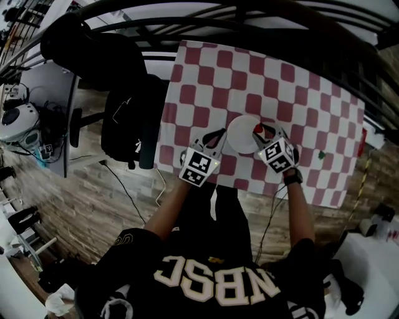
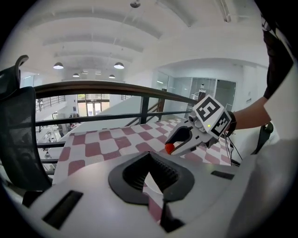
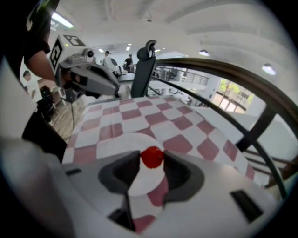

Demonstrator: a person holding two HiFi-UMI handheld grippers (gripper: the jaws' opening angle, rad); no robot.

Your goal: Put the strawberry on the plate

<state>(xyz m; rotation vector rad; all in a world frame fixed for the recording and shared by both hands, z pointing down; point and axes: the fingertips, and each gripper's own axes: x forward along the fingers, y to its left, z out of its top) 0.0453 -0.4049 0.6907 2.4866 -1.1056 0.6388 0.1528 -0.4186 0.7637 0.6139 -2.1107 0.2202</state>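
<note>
We see the R claw (image 1: 264, 131) clamped on the strawberry (image 3: 152, 157). In the right gripper view the red fruit sits pinched btw the two dark pad tips, one jaw on each side. Right under those tips lies the white plate (image 3: 119, 142), which stretches from the R claw's tips away toward the L claw (image 2: 149, 156). The fruit is over the plate's edge zone nearest the R claw. We can't tell whether it touches the plate or hangs just above it. From the left gripper view, the R claw tilts nose-down.

The L claw is closed w/ nothing in it. In its own view the pad tips meet at a point, and only a wedge of plate and cloth shows thru the gap behind them. Its tips are just beside the plate's rim, on the side opposite the R claw, so the plate lies btw the two claws. Seen from the L claw, the R claw and fruit are ahead and to the right, near.

The plate rests on the worktop (image 1: 293, 87), which is covered by a red-and-white checked cloth (image 2: 93, 148).

- **Small item:** a green-and-red item (image 1: 321, 154) lies on the cloth, well to the right of the R claw. It's too small for us to ID.
- **Chair:** a black office chair (image 1: 128, 118) stands left of the L claw, past the worktop's edge.
- **Railing:** a dark railing (image 1: 262, 15) runs ahead of both claws, beyond the worktop's far side.
</note>
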